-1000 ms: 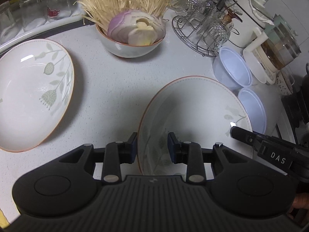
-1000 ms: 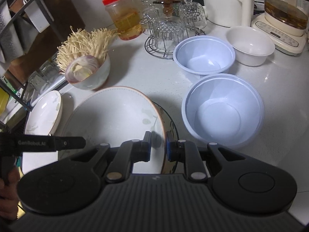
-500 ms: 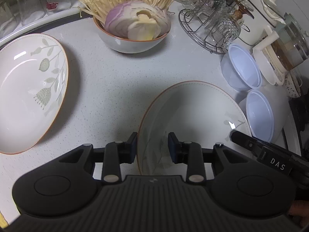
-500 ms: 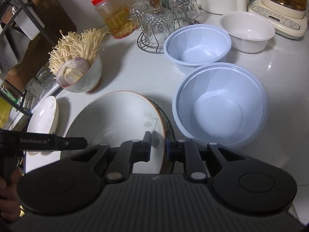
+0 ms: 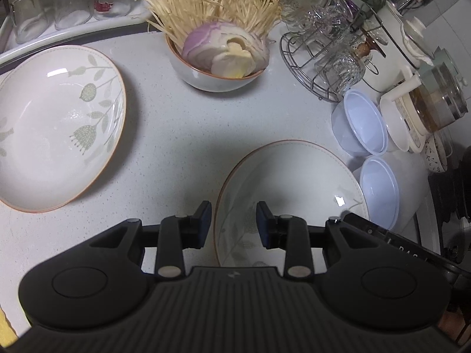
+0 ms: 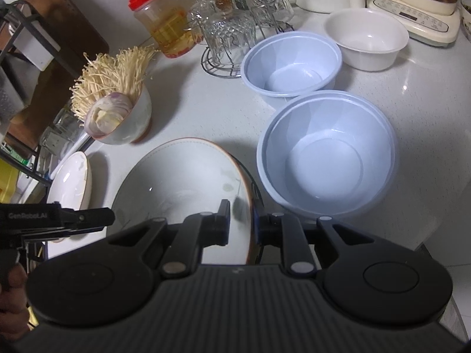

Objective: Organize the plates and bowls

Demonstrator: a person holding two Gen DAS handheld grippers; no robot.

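Two tongs engage one leaf-patterned plate (image 5: 290, 176): the left tongs (image 5: 234, 225) straddle its left rim with the pads apart and clear of it, and the right tongs (image 6: 241, 225) are clamped on its right rim. The plate is empty and sits on the white bench (image 5: 182, 135). Just right of it stands an empty pale-blue bowl (image 6: 326, 156); a second blue bowl (image 6: 291, 63) and a white bowl (image 6: 366, 39), both empty, stand behind. A second leaf-patterned plate (image 5: 56, 126), empty, lies well apart to the left. Further back, a ceramic bowl (image 5: 216, 72) holds enoki mushrooms (image 5: 209, 1) and a cut onion (image 5: 223, 50). A wire rack (image 5: 309, 73) carries upturned glasses.
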